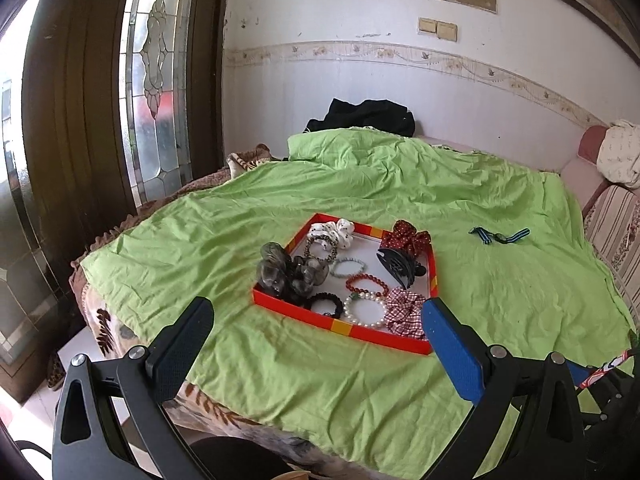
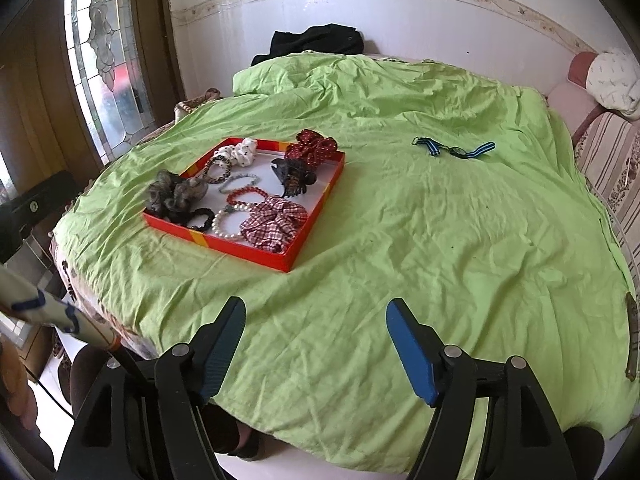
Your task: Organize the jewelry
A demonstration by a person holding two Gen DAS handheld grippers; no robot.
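A red tray sits on the green cloth, filled with scrunchies, bead bracelets, a pearl bracelet and a black hair claw. A watch with a blue striped strap lies alone on the cloth to the right of the tray. My left gripper is open and empty, just before the tray's near edge. My right gripper is open and empty, over bare cloth nearer than the tray and the watch.
The green cloth covers a round table. A black garment lies at the far edge by the white wall. A sofa with a white bundle stands at the right. A glass door is at the left.
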